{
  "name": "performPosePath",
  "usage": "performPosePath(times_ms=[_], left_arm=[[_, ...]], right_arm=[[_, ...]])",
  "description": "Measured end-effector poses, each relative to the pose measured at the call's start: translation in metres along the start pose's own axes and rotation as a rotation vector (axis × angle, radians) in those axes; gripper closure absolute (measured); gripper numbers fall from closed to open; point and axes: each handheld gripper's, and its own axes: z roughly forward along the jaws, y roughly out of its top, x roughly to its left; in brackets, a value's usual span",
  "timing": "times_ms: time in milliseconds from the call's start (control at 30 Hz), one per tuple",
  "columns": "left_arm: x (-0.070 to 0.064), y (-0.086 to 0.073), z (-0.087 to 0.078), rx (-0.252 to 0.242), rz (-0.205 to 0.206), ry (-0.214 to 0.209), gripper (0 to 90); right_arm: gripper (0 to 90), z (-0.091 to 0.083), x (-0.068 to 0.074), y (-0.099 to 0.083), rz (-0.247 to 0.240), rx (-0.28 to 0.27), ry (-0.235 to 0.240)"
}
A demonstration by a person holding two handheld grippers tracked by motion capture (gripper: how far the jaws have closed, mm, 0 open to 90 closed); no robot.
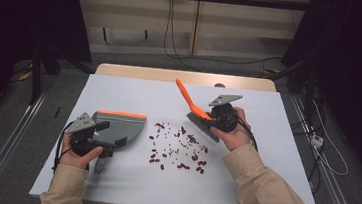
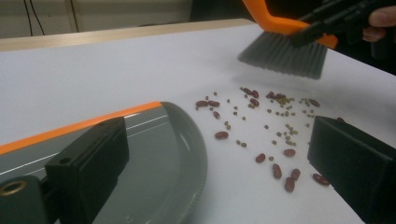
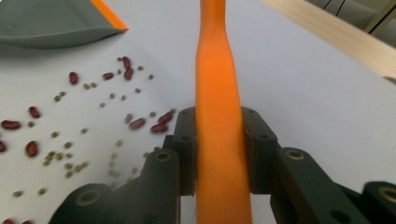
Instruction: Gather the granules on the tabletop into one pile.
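My right gripper (image 1: 217, 116) has its jaws pinched on the orange handle of the brush (image 1: 195, 111), bristles pointing down and hanging just above the table (image 1: 274, 156) at the right edge of the spill. The scattered beans (image 1: 179, 149) (red kidney beans mixed with small green ones) lie between my two hands, left of the bristles and right of the dustpan (image 1: 121, 125). That line decides the sweep: the stroke should run leftward, across the spill, toward the pan's orange lip (image 2: 79, 125), which lies along the pan's far side rather than squarely facing the beans. My left gripper (image 1: 96, 139) sits at the pan's near end with jaws spread wide, one over the tray, one beside it, gripping nothing. The brush handle tilts up and away from me; my right wrist is cocked inward, forearm angled across the table's corner.
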Motion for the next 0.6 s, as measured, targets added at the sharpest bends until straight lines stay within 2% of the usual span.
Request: performPosePath(times_ms=[100, 300, 533, 600], left_arm=[[0.0, -0.001, -0.002, 0.002, 0.001, -0.001, 5.3], [0.002, -0.005, -0.007, 0.003, -0.012, 0.013, 5.3], [0.004, -0.007, -0.01, -0.001, -0.013, 0.02, 5.4], [0.005, -0.008, -0.011, -0.003, -0.021, 0.025, 5.4]], right_arm=[[71.0, 0.007, -0.01, 0.005, 0.001, -0.02, 0.01], [70.9, 0.027, -0.015, 0.017, -0.03, -0.014, 0.015], [71.0, 0.053, -0.018, 0.031, -0.104, -0.041, 0.013], [71.0, 0.062, -0.017, 0.032, -0.139, -0.024, 0.019]])
